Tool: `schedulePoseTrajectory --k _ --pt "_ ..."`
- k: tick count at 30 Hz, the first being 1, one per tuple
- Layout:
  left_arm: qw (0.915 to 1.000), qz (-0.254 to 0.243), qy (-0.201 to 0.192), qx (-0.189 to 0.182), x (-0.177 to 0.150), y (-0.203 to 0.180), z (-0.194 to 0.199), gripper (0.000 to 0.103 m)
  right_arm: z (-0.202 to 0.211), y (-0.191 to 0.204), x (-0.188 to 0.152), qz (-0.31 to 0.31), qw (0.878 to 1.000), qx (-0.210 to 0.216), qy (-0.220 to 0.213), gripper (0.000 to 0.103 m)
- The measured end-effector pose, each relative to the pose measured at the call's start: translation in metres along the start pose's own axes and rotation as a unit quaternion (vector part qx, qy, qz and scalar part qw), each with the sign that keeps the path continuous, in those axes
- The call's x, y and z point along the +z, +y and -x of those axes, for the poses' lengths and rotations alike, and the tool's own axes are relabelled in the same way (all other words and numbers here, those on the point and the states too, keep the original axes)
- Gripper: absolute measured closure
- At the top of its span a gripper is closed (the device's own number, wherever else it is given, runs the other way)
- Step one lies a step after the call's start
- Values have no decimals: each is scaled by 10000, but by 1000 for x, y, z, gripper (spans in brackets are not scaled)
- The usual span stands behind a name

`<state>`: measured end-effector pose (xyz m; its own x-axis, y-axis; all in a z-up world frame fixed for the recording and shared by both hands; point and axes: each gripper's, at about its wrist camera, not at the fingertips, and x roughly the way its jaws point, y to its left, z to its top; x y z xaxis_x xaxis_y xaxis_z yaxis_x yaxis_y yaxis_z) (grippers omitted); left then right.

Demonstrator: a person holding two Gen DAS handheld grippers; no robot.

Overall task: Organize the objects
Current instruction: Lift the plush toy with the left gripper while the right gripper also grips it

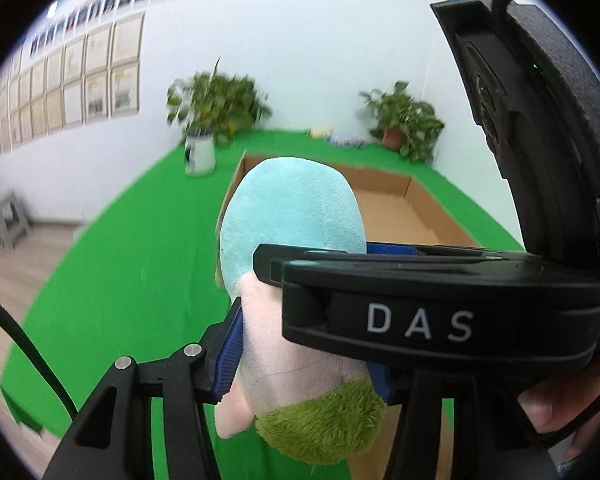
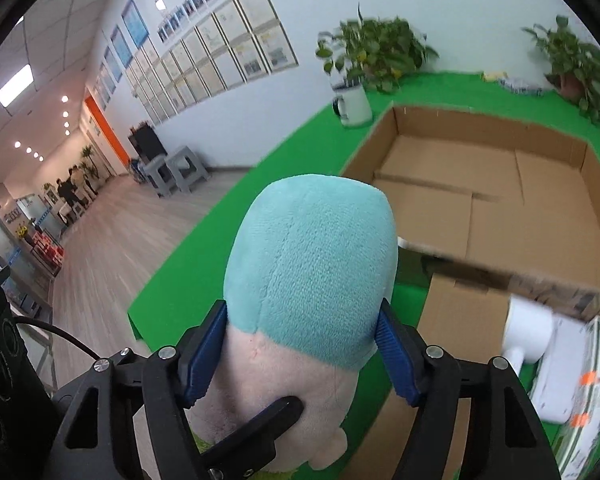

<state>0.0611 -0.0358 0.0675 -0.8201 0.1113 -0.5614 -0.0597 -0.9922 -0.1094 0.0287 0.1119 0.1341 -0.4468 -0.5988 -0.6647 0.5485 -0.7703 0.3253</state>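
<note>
I count one soft plush doll (image 1: 292,216) with a teal cap, pale pink body and green fuzzy base, one open brown cardboard box (image 2: 488,184), and two potted plants beyond it. My left gripper (image 1: 304,344) pinches the doll's pink middle between its blue pads (image 1: 228,360), the teal end rising ahead of my fingertips. My right gripper (image 2: 300,356) presses its blue pads against both sides of the same doll at the teal-pink seam. The doll's long axis runs away from my fingers, teal end pointing forward toward the box, which lies past my fingertips on the green cloth (image 2: 228,248).
</note>
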Motion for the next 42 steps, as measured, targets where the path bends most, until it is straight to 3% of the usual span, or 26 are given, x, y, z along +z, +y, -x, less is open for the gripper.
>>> schedulePoseTrajectory --k 8,13,21,34,42 --pt "9935 -702 -749 -502 90 -60 -1 51 101 -32 70 63 9930 -437 -1099 35" --pt "9868 -854 -1081 -847 140 -78 0 51 157 -48 121 205 9863 -830 -1409 35" --pt "9899 -700 -983 -740 147 -72 -4 51 201 -56 165 193 9853 -867 -1458 35" --pt "9985 -245 -357 -325 136 -14 -54 51 54 -54 190 122 9967 -459 -656 35" --pt "9989 -216 -323 -267 158 5 -74 51 -8 -48 216 158 9980 -384 -478 35"
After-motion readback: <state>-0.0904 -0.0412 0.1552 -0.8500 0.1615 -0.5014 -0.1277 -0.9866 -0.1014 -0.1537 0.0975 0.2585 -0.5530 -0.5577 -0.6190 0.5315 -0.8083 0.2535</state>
